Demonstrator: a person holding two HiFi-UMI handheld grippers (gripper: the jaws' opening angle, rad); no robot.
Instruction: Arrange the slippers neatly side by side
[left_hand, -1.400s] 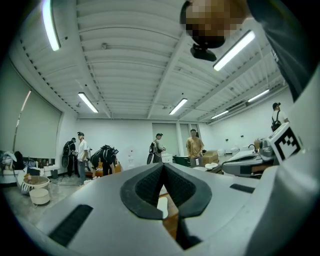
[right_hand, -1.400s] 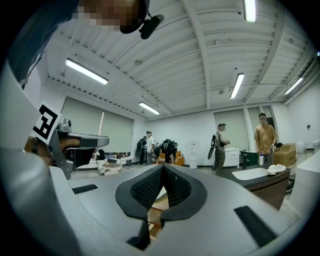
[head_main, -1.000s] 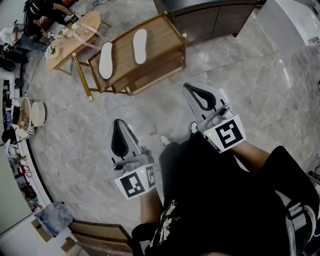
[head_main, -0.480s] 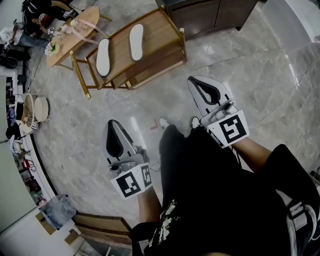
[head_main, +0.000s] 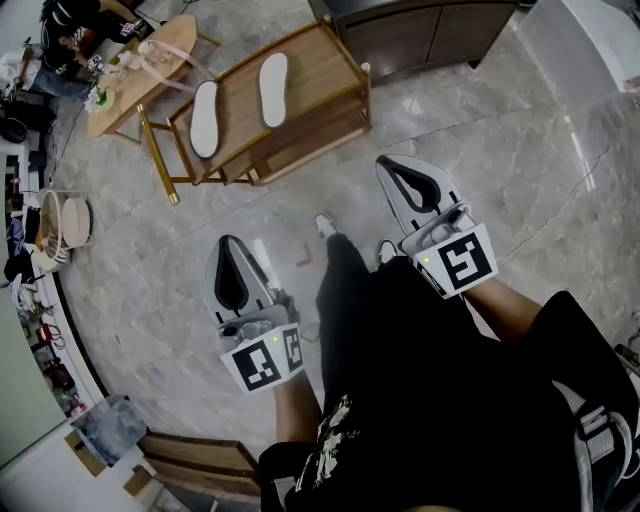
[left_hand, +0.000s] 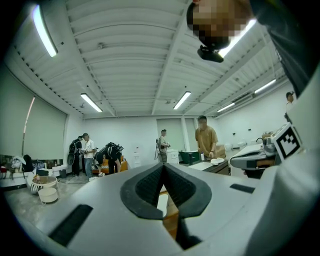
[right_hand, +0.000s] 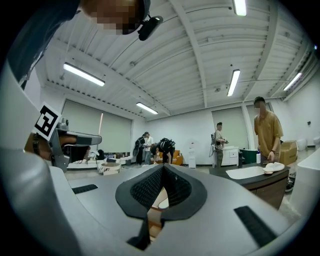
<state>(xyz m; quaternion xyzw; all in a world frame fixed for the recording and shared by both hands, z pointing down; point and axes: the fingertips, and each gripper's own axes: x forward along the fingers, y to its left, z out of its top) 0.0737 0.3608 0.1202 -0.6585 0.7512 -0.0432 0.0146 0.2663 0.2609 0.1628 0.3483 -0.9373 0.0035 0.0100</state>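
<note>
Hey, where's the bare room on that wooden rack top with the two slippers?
On the rack, bare wood lies between the left slipper and the right slipper, and there is more from the right slipper to the right rail. The left end is tight.

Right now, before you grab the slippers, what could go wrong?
1. The left gripper and the right gripper both have their jaws shut and empty; unless they open, they can only shove, not grab.
2. One slipper lies near the end of the wooden rack, so a push could drop it to the floor.
3. The small table stands close beside and might get bumped.
</note>
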